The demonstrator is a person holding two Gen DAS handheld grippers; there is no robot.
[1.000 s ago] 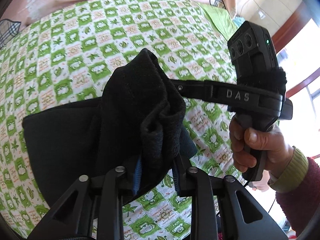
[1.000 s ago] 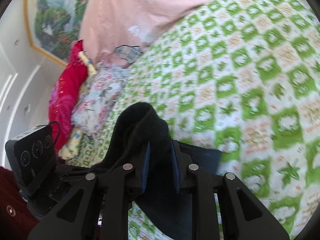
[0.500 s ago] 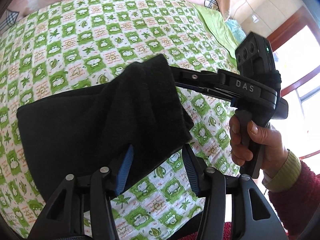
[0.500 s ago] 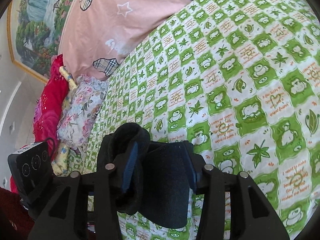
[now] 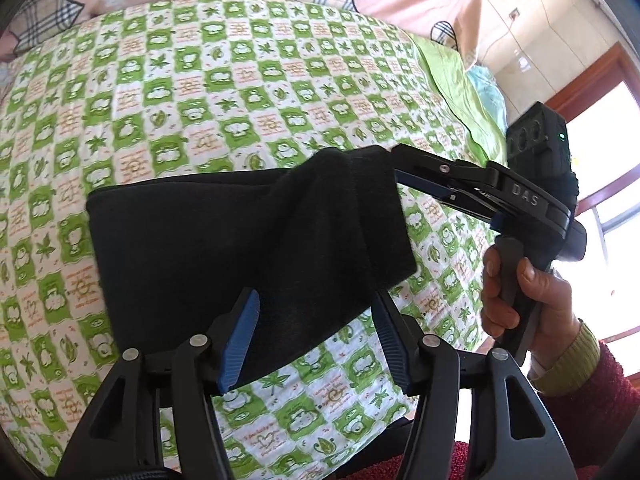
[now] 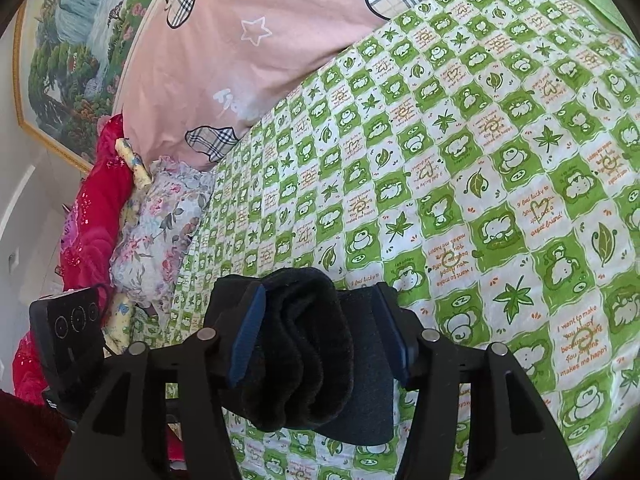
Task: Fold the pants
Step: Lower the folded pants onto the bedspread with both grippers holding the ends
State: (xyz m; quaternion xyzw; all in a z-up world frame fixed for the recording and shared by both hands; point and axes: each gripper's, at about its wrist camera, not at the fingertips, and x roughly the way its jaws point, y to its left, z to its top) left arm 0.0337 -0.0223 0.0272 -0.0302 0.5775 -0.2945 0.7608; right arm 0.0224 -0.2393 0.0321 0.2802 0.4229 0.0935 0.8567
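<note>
We see the black pants (image 5: 224, 252) folded on the bed (image 5: 240, 92). Both the left gripper (image 5: 316, 344) and the right gripper (image 6: 324, 340) have just been opening — fingers spread, pants between them, unpinched.

Bed (image 6: 500, 128) spread with green-and-white checked sheet; pink quilt (image 6: 260, 40) heaped at far end. Framed landscape painting (image 6: 76, 64) on pale wall. Bright, wood-framed window (image 5: 612, 184) at right.

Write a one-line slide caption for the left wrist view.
Open left gripper over folded black pants on a green checked bedsheet, right gripper alongside.
</note>
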